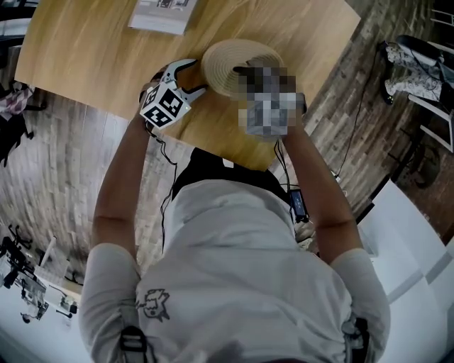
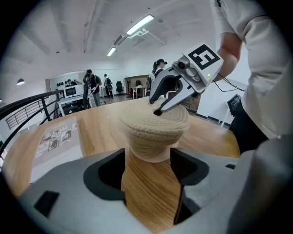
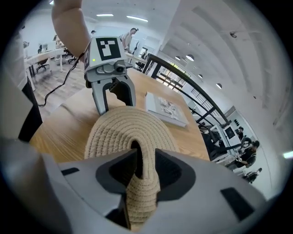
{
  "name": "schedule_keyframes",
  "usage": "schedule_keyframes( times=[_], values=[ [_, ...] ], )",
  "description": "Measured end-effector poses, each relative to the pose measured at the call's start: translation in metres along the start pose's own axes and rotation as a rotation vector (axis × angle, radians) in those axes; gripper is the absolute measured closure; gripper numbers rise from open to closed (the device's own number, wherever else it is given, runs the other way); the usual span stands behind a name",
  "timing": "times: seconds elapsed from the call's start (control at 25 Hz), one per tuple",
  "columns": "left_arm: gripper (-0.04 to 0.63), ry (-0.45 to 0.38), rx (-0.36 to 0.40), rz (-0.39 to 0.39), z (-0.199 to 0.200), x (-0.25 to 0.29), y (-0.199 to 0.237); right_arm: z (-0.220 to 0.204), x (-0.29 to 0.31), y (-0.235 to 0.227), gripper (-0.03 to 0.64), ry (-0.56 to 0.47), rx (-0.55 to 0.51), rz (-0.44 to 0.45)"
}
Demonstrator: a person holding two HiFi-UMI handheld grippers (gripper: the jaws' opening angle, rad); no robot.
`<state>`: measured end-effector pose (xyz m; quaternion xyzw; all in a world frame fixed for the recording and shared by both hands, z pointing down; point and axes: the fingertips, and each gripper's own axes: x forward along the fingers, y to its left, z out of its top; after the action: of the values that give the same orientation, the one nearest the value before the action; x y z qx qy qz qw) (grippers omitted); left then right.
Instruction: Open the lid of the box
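A round woven rope box (image 1: 230, 64) stands on the wooden table (image 1: 85, 49) near its front edge. Its wider lid (image 2: 153, 119) sits on the narrower body (image 2: 153, 151). My right gripper (image 3: 145, 160) reaches over the top and is shut on the lid's rope loop handle (image 3: 142, 183), which fills the gap between its jaws. In the left gripper view the right gripper (image 2: 160, 107) comes down on the lid's centre. My left gripper (image 2: 149, 176) is open and low at the box's left side, with only bare table between its jaws. A mosaic patch hides the right gripper in the head view.
A printed booklet (image 1: 159, 14) lies flat at the table's far side, beyond the box. The table's near edge runs just in front of the person's body. A black railing (image 3: 192, 87) and several people at desks are far behind.
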<state>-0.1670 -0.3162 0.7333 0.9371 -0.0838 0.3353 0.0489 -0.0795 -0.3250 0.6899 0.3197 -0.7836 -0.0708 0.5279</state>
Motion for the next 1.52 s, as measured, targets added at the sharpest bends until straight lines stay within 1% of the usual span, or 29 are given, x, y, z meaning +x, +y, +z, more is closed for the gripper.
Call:
schedule_keyframes(
  times=[0.24, 0.48, 0.6, 0.84, 0.92, 1.0, 1.28, 1.52],
  values=[
    [0.295, -0.018, -0.003, -0.012, 0.007, 0.009, 0.002, -0.001, 0.008, 0.001, 0.492, 0.012, -0.043, -0.011],
    [0.295, 0.005, 0.043, -0.038, 0.008, 0.016, -0.001, 0.001, 0.014, 0.0, 0.52, 0.018, -0.078, -0.025],
    [0.296, 0.007, 0.044, -0.043, 0.009, 0.019, 0.0, 0.0, 0.015, 0.0, 0.527, 0.014, -0.093, -0.038],
    [0.301, 0.002, 0.048, -0.034, 0.004, 0.016, 0.002, 0.004, 0.016, 0.005, 0.555, 0.034, -0.17, -0.05],
    [0.301, 0.004, 0.048, -0.034, 0.004, 0.016, 0.002, 0.004, 0.016, 0.006, 0.559, 0.031, -0.174, -0.053],
    [0.301, 0.002, 0.045, -0.033, 0.005, 0.016, 0.002, 0.003, 0.016, 0.006, 0.58, 0.028, -0.174, -0.055],
    [0.301, 0.0, 0.038, -0.03, 0.005, 0.016, 0.002, 0.003, 0.014, 0.006, 0.584, 0.012, -0.173, -0.062],
    [0.301, 0.014, 0.04, -0.021, 0.005, 0.017, 0.002, 0.008, 0.005, 0.0, 0.588, -0.009, -0.163, -0.092]
  ],
)
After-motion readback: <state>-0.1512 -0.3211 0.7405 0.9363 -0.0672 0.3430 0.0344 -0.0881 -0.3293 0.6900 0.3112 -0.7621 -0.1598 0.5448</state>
